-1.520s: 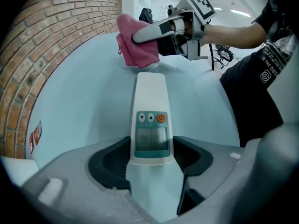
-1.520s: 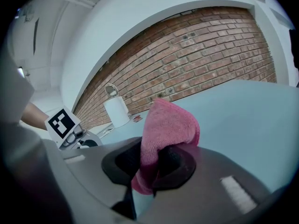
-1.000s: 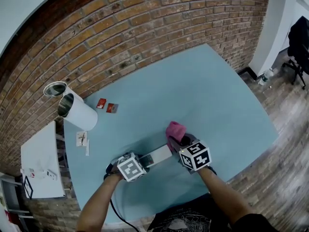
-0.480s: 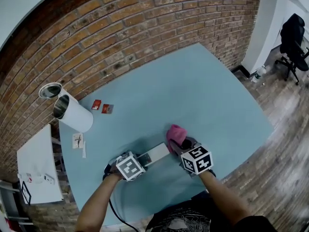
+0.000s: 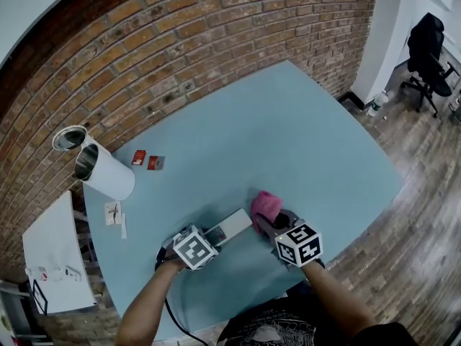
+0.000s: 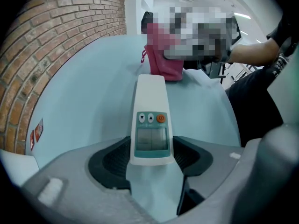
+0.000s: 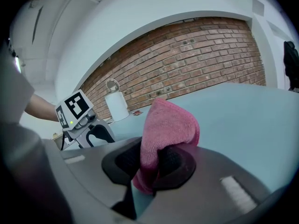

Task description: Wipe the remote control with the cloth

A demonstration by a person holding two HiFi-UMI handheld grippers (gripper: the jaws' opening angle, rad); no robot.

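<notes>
A white remote control (image 5: 232, 226) with a small screen and an orange button (image 6: 150, 120) lies low over the blue table (image 5: 302, 143). My left gripper (image 5: 213, 238) is shut on its near end (image 6: 150, 155), one jaw on each side. A pink cloth (image 5: 265, 207) stands bunched just past the remote's far end (image 6: 163, 62). My right gripper (image 5: 272, 223) is shut on that cloth (image 7: 168, 129), which sticks up from between the jaws (image 7: 152, 164). I cannot tell whether the cloth touches the remote. In the right gripper view the left gripper (image 7: 81, 118) shows at the left.
Two white cylinders (image 5: 101, 170) stand at the table's back left near the brick wall, with small red cards (image 5: 148, 161) and papers (image 5: 115, 213) beside them. A white side table (image 5: 50, 258) stands left. An office chair (image 5: 425, 49) and a bottle (image 5: 373, 103) are on the floor at right.
The right gripper with the pink cloth has drawn a little back toward me, closer to the remote's far end. The left gripper and remote have stayed put.
</notes>
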